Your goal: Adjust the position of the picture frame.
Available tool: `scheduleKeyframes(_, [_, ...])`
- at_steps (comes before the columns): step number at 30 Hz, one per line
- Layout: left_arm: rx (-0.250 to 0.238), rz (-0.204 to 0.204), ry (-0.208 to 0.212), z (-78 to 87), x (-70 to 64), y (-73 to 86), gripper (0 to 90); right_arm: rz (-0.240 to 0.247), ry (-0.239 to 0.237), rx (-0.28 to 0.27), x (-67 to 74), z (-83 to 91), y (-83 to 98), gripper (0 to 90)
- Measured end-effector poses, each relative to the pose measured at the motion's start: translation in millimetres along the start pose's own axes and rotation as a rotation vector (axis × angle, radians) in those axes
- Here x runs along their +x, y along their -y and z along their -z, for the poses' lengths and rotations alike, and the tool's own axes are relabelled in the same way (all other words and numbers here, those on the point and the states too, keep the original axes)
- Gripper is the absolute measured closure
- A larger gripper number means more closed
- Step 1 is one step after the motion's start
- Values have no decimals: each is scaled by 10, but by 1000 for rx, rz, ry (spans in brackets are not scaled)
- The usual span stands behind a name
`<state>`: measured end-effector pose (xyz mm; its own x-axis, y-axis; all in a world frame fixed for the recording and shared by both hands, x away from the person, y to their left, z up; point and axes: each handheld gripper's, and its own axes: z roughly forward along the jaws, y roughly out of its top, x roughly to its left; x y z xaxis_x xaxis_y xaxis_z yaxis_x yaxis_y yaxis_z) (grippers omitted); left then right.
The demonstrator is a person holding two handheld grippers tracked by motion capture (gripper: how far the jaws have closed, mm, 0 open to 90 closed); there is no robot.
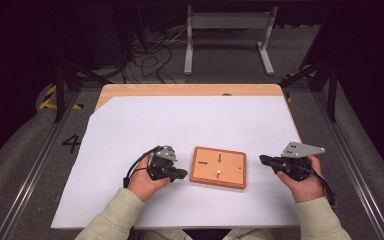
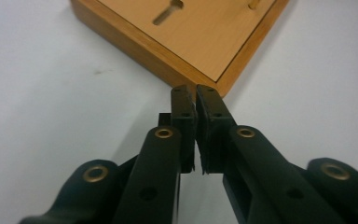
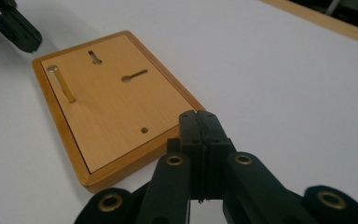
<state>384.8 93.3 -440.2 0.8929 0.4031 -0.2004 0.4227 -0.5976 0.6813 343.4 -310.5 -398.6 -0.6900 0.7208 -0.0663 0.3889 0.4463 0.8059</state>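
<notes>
In the left gripper view, the flat square wooden board with keyhole slots [image 2: 191,37] runs off the top edge, so its far part is cut off, and a small upright wooden peg [image 2: 253,3] is cropped there too. In the high view, the board's slots [image 1: 219,159] are too small to tell apart.

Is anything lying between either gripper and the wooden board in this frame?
Nothing visible does. The left gripper and right gripper flank the wooden board, with bare white sheet in both gaps. Neither holds anything. In the left gripper view the fingers sit near the board's corner.
</notes>
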Motion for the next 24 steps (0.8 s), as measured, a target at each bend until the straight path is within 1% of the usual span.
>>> scheduleKeyframes(1, [-8, 1, -9, 32, 13, 11, 839, -6, 13, 21, 2, -41, 8, 900])
scheduleKeyframes(2, [-8, 1, -9, 32, 13, 11, 826, -6, 13, 21, 2, -41, 8, 900])
scheduleKeyframes(3, [-20, 12, -19, 68, 24, 30, 826, -11, 23, 43, 3, -90, 15, 900])
scheduleKeyframes(4, [-25, 14, -26, 96, 38, 43, 795, -19, 38, 89, 4, -212, 26, 900])
scheduleKeyframes(5, [-38, 27, -42, 144, 55, 66, 780, -21, 47, 109, 2, -265, 28, 900])
scheduleKeyframes(6, [-38, 27, -42, 144, 55, 66, 768, -21, 47, 109, 2, -265, 28, 900])
scheduleKeyframes(8, [-55, 42, -54, 191, 67, 87, 755, -33, 64, 144, -9, -374, 25, 900])
scheduleKeyframes(9, [-63, 41, -61, 216, 76, 93, 752, -37, 70, 157, -20, -416, 23, 900])
scheduleKeyframes(10, [-71, 50, -84, 248, 83, 104, 741, -46, 68, 171, -30, -466, 20, 900])
scheduleKeyframes(11, [-71, 50, -84, 248, 83, 104, 713, -46, 68, 171, -30, -466, 20, 900])
scheduleKeyframes(12, [-73, 51, -94, 256, 87, 112, 713, -56, 53, 202, -38, -546, 20, 900])
scheduleKeyframes(15, [-73, 61, -101, 266, 95, 139, 693, -54, 58, 236, -24, -647, 16, 900])
scheduleKeyframes(18, [-71, 65, -104, 282, 100, 153, 682, -45, 63, 265, 2, -723, 0, 900])
scheduleKeyframes(19, [-81, 75, -108, 301, 102, 171, 681, -41, 72, 274, 11, -730, -12, 900])
scheduleKeyframes(20, [-80, 80, -109, 310, 107, 180, 681, -40, 70, 279, 11, -731, -20, 900])
scheduleKeyframes(23, [-80, 89, -114, 311, 122, 204, 681, -35, 64, 274, 13, -745, -25, 900])
scheduleKeyframes(24, [-79, 98, -115, 310, 131, 219, 680, -29, 43, 263, 35, -783, -42, 900])
